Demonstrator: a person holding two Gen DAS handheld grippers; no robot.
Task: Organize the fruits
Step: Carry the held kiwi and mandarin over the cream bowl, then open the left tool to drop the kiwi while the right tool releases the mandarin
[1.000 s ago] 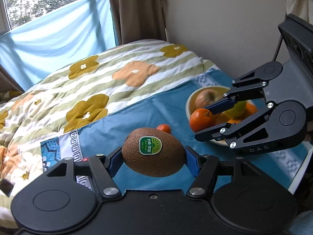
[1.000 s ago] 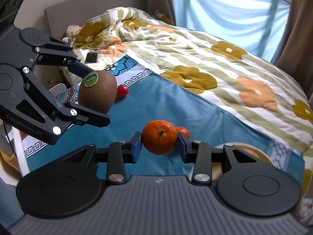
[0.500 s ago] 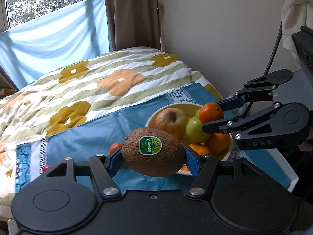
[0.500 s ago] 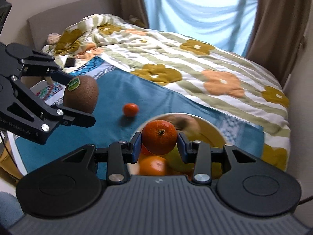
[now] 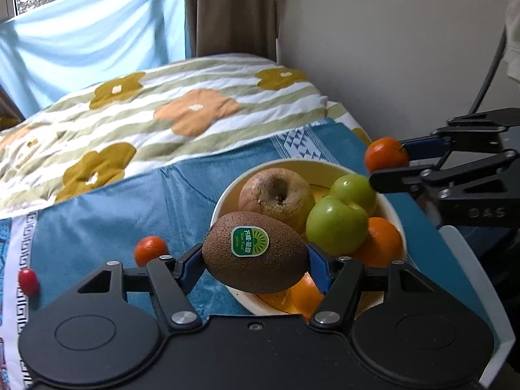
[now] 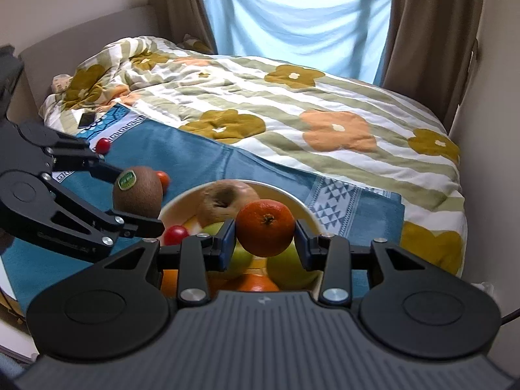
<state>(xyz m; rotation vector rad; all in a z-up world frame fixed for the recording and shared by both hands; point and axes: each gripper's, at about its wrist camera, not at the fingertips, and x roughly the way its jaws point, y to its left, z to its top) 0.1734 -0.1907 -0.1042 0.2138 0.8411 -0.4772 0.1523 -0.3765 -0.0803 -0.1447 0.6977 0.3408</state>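
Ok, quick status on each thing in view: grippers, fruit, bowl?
Left gripper: shut on the kiwi, held above the bowl's near rim.
Right gripper: shut on a mandarin, held above the bowl.
Bowl: upright on the blue cloth, holding a wrinkled apple, two green fruits and oranges.
Small mandarin: loose on the cloth.
Cherry tomato: loose on the cloth.

The bowl (image 6: 302, 209) has its near rim hidden behind the gripper body; the sticker (image 5: 249, 241) print is unreadable.
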